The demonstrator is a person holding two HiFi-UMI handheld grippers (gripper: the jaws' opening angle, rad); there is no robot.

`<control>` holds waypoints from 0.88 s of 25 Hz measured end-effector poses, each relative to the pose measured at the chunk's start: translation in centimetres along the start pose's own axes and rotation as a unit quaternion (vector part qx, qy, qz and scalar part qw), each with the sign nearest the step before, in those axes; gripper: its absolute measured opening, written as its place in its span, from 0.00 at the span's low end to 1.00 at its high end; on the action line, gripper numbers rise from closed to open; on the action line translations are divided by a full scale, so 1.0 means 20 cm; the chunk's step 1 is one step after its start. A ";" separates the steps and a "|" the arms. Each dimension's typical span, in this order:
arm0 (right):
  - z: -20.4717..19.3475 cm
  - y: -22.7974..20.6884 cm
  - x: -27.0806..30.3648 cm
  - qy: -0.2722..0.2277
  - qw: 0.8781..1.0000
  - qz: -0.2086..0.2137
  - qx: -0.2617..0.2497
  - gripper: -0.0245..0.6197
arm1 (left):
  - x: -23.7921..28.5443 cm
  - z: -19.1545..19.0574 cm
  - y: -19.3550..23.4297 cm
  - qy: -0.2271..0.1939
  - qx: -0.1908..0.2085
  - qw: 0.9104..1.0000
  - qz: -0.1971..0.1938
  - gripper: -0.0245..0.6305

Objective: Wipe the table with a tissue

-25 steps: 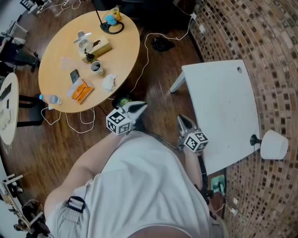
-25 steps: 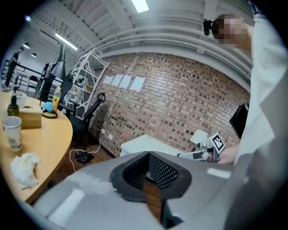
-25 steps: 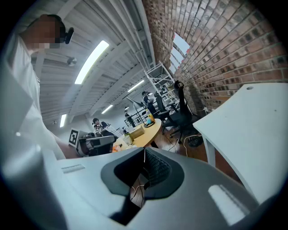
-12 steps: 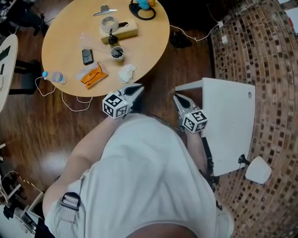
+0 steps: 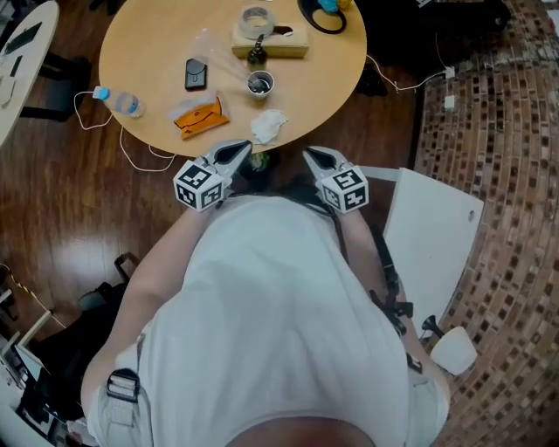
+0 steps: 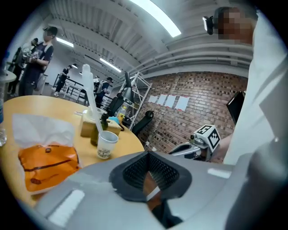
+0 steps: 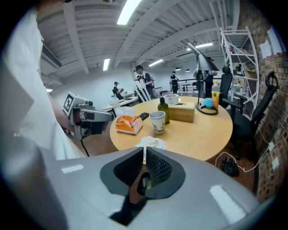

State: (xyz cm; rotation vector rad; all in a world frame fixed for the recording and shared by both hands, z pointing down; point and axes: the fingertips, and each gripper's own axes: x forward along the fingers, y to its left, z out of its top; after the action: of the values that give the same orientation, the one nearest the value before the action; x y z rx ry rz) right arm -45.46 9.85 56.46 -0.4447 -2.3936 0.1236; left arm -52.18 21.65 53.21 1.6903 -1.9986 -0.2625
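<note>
A crumpled white tissue (image 5: 268, 125) lies near the front edge of the round wooden table (image 5: 157, 44). In the right gripper view the tissue (image 7: 153, 143) sits just beyond the jaw tips. My left gripper (image 5: 245, 147) hangs off the table's edge, left of the tissue, its jaws shut and empty (image 6: 146, 153). My right gripper (image 5: 308, 154) is off the edge too, right of the tissue, also shut with nothing between its pads (image 7: 144, 148). Neither touches the tissue.
On the round table stand a paper cup (image 5: 259, 84), an orange packet (image 5: 199, 115), a phone (image 5: 194, 73), a tissue box (image 5: 269, 39), a tape roll (image 5: 256, 17) and a water bottle (image 5: 122, 102). A small white table (image 5: 432, 244) stands at the right. Cables trail on the floor.
The view has swung from the white table to the round table. Both grippers have moved with it, from beside the white table to the round table's front edge near the tissue.
</note>
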 end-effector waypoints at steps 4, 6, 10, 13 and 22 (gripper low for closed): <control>0.05 0.01 0.23 0.029 0.998 0.037 -0.039 0.15 | -0.12 0.01 0.11 -0.016 -0.012 0.998 0.053 0.05; 0.06 0.01 0.34 0.041 0.996 0.047 -0.061 0.17 | -0.18 0.01 0.14 -0.025 -0.018 0.996 0.080 0.05; 0.08 0.04 0.54 0.064 0.985 0.080 -0.135 0.27 | -0.29 0.01 0.16 -0.037 -0.025 0.991 0.127 0.05; 0.05 0.06 0.67 0.097 0.974 0.096 -0.179 0.38 | -0.38 0.00 0.21 -0.040 -0.034 0.985 0.161 0.05; -0.07 -0.03 0.90 0.148 0.961 0.064 -0.223 0.47 | -0.55 -0.03 0.25 -0.046 -0.045 0.973 0.222 0.05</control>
State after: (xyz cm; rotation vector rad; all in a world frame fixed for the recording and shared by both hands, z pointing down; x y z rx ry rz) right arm -57.41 15.57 68.81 -0.7684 -2.0861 -0.4067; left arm -55.07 33.33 53.25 1.1525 -2.3294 -0.2680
